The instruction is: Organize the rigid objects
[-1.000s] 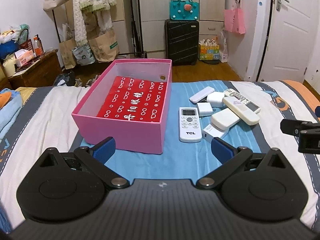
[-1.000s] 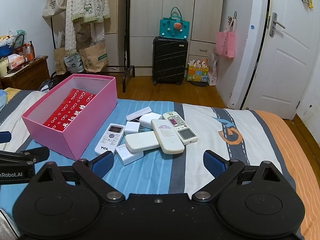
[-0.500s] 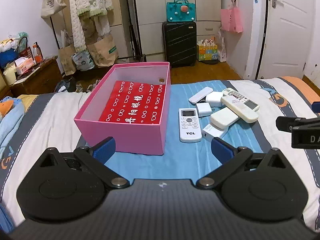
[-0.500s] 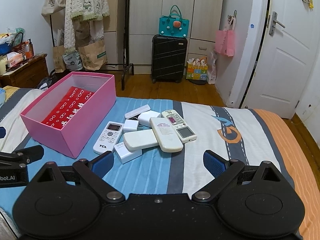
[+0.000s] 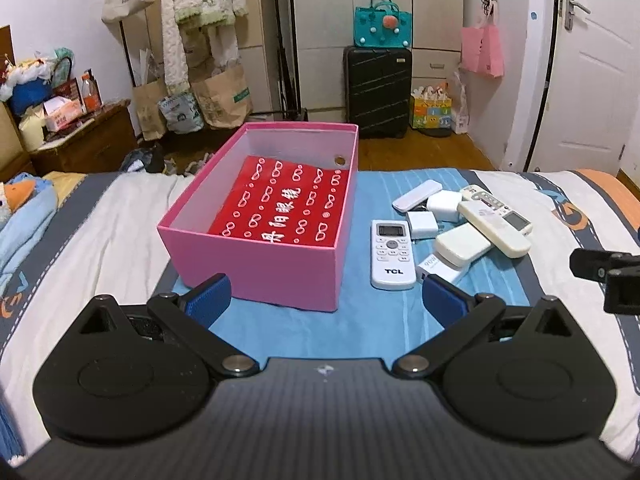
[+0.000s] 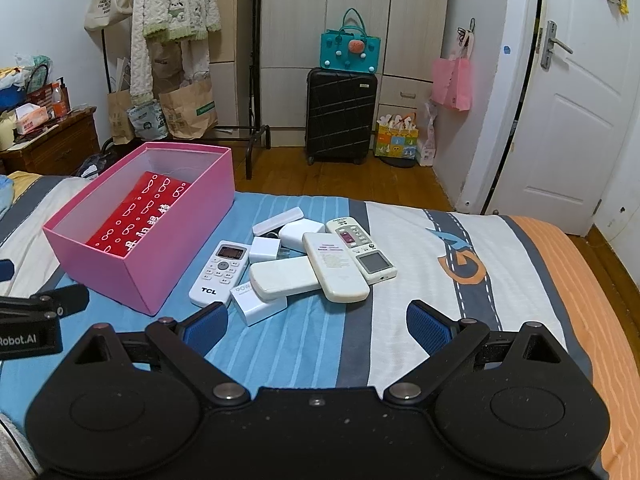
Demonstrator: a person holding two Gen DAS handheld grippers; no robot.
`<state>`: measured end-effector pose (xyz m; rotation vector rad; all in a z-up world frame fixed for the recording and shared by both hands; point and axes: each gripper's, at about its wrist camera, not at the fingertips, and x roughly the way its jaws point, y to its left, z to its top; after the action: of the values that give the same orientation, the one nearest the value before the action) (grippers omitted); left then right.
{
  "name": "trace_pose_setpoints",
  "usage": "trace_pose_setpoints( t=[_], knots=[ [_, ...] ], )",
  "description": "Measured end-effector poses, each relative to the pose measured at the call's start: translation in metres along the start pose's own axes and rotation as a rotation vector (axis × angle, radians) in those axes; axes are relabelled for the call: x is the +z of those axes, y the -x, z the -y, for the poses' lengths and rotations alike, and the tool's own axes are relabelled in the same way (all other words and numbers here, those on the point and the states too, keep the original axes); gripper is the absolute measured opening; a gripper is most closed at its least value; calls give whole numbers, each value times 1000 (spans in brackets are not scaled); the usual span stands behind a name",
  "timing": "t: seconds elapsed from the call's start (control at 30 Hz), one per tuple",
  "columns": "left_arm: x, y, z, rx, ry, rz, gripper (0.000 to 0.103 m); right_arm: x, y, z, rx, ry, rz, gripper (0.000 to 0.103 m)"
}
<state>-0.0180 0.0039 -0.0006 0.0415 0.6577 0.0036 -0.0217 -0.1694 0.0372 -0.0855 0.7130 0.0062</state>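
White plastic remotes and chargers [image 6: 296, 264] lie piled ahead of both grippers' spread, empty fingers [image 6: 206, 326]; the pile is unchanged, cameras slightly nearer.

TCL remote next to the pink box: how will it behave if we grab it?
The TCL remote looks like a stiff plastic slab, probably light. It lies flat on the soft bed cover, so it won't roll but may sink when pressed. Smooth casing could slip; gripping across its narrow sides seems safest.
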Motion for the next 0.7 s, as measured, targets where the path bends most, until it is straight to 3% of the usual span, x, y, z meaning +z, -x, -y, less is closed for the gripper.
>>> trace_pose_setpoints(
  t=[0.27,0.7],
  knots=[
    [1,4,1,-42,20,30,103,-1,2,-5,2,31,16,98],
    [-1,-2,1,-25,21,-19,103,-2,-1,-3,10,28,-4,98]
  ],
)
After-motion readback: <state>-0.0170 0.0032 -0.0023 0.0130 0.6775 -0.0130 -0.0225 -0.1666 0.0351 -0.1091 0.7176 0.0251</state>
